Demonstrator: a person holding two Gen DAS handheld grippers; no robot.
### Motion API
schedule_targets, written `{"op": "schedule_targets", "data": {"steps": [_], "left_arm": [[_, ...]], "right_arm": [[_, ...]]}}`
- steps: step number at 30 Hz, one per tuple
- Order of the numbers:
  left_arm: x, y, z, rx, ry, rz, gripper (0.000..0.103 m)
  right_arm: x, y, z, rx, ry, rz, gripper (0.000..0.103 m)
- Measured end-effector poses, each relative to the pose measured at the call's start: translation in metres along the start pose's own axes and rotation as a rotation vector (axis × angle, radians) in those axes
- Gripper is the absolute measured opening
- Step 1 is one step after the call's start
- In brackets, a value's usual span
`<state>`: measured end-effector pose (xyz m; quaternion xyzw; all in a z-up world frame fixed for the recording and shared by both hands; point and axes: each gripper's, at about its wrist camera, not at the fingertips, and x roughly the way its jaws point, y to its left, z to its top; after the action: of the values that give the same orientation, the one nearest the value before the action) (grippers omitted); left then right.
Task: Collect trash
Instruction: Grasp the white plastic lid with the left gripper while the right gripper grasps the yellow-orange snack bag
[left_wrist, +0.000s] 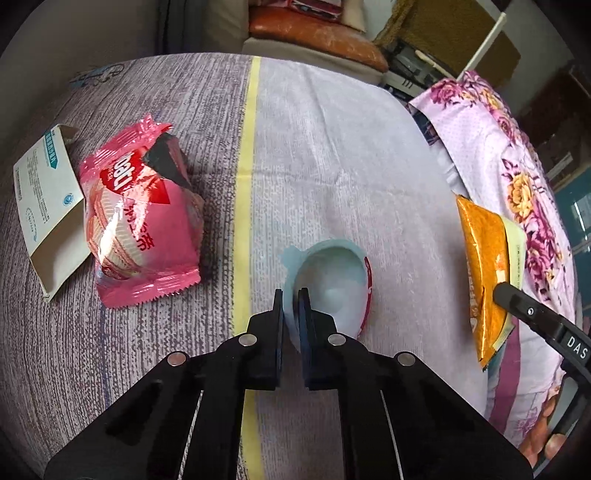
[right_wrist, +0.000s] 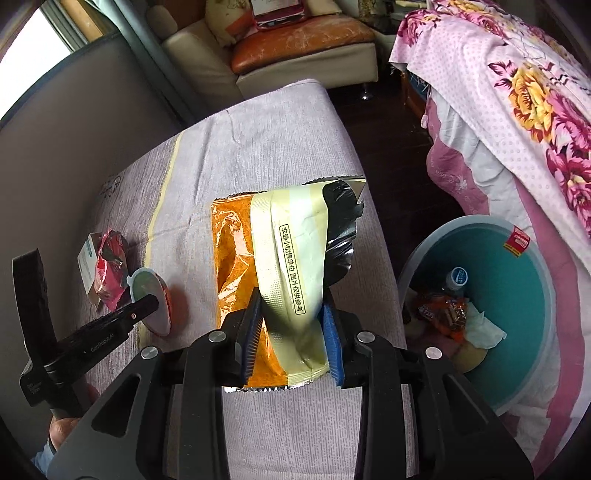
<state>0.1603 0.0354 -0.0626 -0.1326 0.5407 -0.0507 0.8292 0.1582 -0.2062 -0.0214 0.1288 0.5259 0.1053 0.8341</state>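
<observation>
Left gripper (left_wrist: 291, 295) fingers nearly closed, pinching rim of pale blue cup (left_wrist: 330, 284) on the desk (left_wrist: 332, 147). Right gripper (right_wrist: 291, 314) fingers clamped on orange-and-cream snack bag (right_wrist: 273, 258), bin (right_wrist: 517, 295) rightward.

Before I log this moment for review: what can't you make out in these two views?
- Left wrist: the cup's near rim, hidden by the left gripper.
- Left wrist: the box, partly covered by the pink wrapper.
- Right wrist: the bin's near side, behind the right gripper.
- Right wrist: the bottle label, too small.
</observation>
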Motion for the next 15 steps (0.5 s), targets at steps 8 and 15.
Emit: {"op": "schedule_targets", "data": {"steps": [8,15], "left_arm": [[-0.018,-0.022,-0.014,0.089,-0.017,0.005,0.005],[-0.035,-0.048,-0.022,0.154,-0.038,0.001,0.005]], "right_arm": [[-0.017,-0.017,-0.01,0.033,-0.034,0.008,0.029],[-0.041,-0.036,-0.021,0.066,-0.077,0.008,0.029]]}}
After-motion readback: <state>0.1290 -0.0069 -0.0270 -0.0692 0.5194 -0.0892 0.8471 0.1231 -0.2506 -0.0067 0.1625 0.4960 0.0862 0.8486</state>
